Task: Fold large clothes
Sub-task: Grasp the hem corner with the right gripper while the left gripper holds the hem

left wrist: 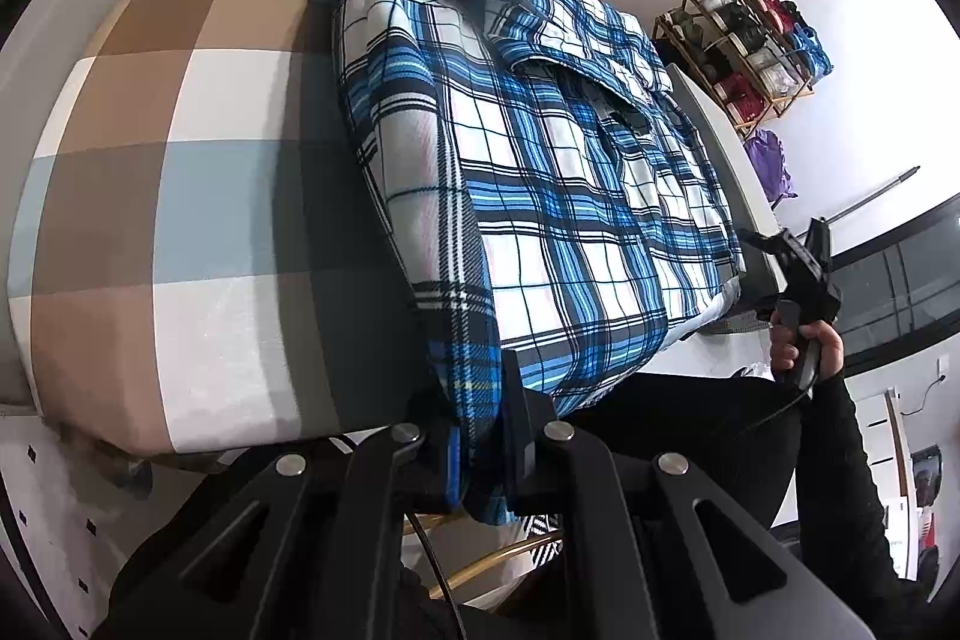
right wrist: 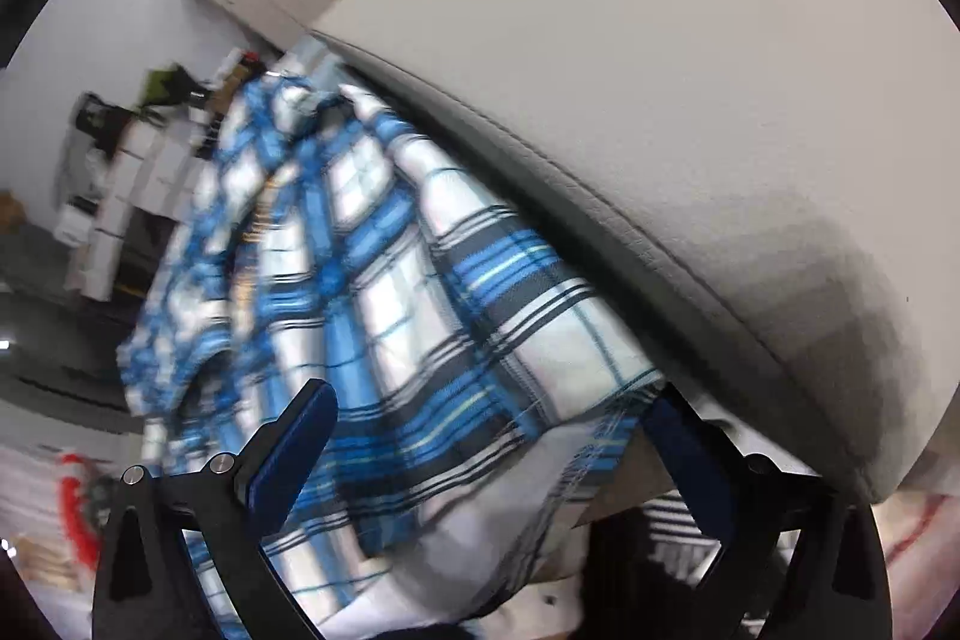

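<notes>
shirt (left wrist: 540,196) on bed (left wrist: 180,160) | left gripper (left wrist: 474,436) pinching hem | right gripper (right wrist: 480,436) spread

Both wrist views look steeply down, close, sharing the plaid shirt (left wrist: 540,196).

Home bedroom: checked bed (left wrist: 180,196), shoe rack (left wrist: 744,46).

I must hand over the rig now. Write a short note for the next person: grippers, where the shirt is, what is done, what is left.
Left gripper: shut on the plaid shirt at its near hem, by the mattress edge.
Right gripper: open, shirt cloth between the fingers, not pinched.
Shirt: spread on the checked mattress, its far side against the grey bed frame.
Done: shirt laid out, one edge gripped.
Left: close the right gripper, then all the folds.
</notes>
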`<state>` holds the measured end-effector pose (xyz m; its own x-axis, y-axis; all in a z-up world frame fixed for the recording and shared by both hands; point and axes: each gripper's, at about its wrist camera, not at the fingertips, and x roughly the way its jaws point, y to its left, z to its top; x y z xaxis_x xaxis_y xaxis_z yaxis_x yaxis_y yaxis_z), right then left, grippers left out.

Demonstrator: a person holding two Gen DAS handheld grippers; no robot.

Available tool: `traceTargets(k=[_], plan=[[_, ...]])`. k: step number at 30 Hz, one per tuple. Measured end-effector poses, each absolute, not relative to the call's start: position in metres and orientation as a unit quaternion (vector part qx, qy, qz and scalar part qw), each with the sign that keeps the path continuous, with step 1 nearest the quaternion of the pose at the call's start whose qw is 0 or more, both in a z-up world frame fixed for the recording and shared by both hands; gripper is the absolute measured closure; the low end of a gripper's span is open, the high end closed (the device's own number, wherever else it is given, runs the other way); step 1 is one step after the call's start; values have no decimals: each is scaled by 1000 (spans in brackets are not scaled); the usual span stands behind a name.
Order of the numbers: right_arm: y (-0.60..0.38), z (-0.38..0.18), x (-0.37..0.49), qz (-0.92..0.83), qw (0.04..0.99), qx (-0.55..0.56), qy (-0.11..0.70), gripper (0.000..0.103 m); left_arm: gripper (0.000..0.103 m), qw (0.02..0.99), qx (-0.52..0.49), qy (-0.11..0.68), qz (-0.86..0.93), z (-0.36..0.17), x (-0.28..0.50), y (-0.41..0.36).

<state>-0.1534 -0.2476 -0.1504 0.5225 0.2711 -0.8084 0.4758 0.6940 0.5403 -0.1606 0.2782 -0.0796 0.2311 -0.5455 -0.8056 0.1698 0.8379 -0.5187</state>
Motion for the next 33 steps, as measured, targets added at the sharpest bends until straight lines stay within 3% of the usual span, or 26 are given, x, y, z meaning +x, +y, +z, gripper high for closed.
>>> traceTargets(k=[4,13,19,22,25,29,31,33], plan=[[-250,-146,-160,-30,790,400,464,1,99,767,-165,575,-232,-80,-161,278],[-261,-134,-177,-8,803,444,397,12,99,765,-170,578,-229,-82,-162,278],[-253,-132,-171,-22,808,418,416,17,99,767,-167,577,-223,-81,-163,276],[-246,-128,-167,-23,817,389,425,32,99,766,-172,578,-222,-82,-163,277],[-236,-129,-158,-24,819,358,447,34,99,764,-172,582,-218,-84,-163,276],[-232,-133,-148,-60,821,329,464,47,99,761,-169,589,-213,-85,-161,273],[-229,-130,-145,-72,830,310,457,49,99,759,-171,591,-212,-86,-161,273],[-224,-128,-141,-76,838,292,454,60,99,755,-176,594,-216,-87,-159,273]])
